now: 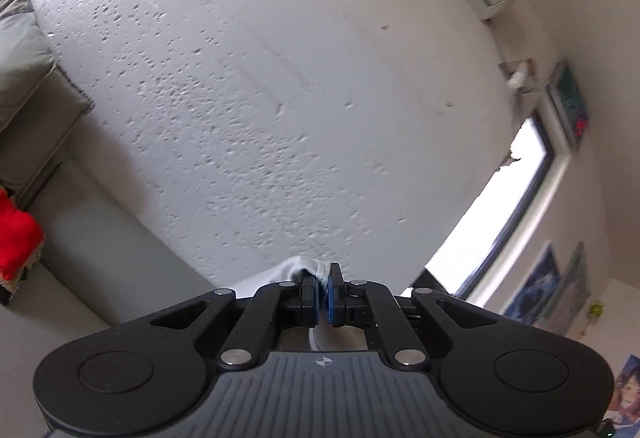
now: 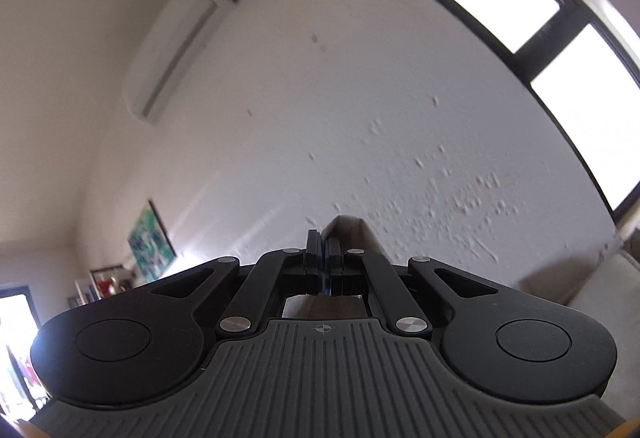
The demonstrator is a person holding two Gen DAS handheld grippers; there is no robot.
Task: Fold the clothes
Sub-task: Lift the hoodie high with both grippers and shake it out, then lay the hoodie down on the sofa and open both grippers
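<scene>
While both grippers point at a pitted white wall [image 1: 280,98], the left gripper [image 1: 323,288] has its jaws pinched on a bunched fold of white cloth [image 1: 298,269], which pokes up beside the blue pads [image 1: 331,298]; the right gripper [image 2: 324,258] has its jaws pressed together on a pale cloth edge [image 2: 348,228], rising just behind them.

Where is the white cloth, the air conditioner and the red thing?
white cloth [image 1: 298,267], left wrist view, bunched fold beside the jaws
air conditioner [image 2: 170,52], right wrist view, middle of its front
red thing [image 1: 16,238], left wrist view, its middle
</scene>
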